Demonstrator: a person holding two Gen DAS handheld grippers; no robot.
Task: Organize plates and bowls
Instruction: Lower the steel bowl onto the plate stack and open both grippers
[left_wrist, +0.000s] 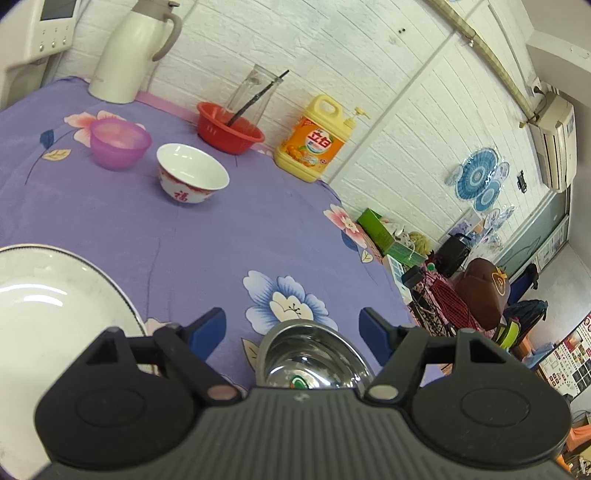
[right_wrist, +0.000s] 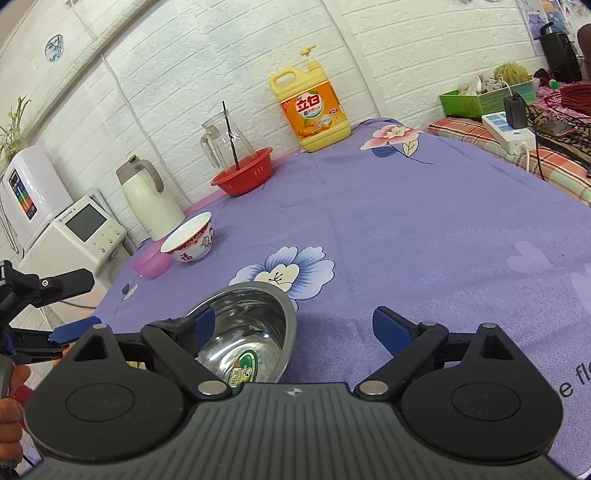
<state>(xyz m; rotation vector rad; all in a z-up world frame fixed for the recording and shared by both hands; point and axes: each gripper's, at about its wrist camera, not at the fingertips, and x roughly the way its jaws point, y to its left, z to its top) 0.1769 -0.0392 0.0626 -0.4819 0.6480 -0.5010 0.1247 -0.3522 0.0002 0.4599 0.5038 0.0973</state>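
Claws, two of them, each held by a person over a bench (left_wrist: 207, 236) draped in a purple flowered cloth. Both point forward and slightly downward, tilted to one side. The left claw (left_wrist: 293, 328) has its blue-tipped jaws spread wide with nothing gripped; a steel bowl (left_wrist: 314, 360) sits on the cloth just below and between the fingertips, apart from both. The right claw (right_wrist: 293, 326) is also spread wide and grips nothing; in its view the same steel bowl (right_wrist: 247, 332) lies nearer its left finger, whose tip overlaps the rim, though contact cannot be judged. At the left edge of that view the left claw's fingers (right_wrist: 70, 282) show side-on, with part of a hand (right_wrist: 11, 406) beneath. Count of dishes: one steel bowl, one white plate (left_wrist: 48, 306) left of the left claw, one white bowl with red pattern (left_wrist: 192, 173) farther back, one purple plastic bowl (left_wrist: 120, 142) beside it, one red basin (left_wrist: 229, 127) by the wall. Also one yellow detergent bottle (left_wrist: 314, 142), one glass jug (left_wrist: 255, 92), one white thermos (left_wrist: 129, 51).
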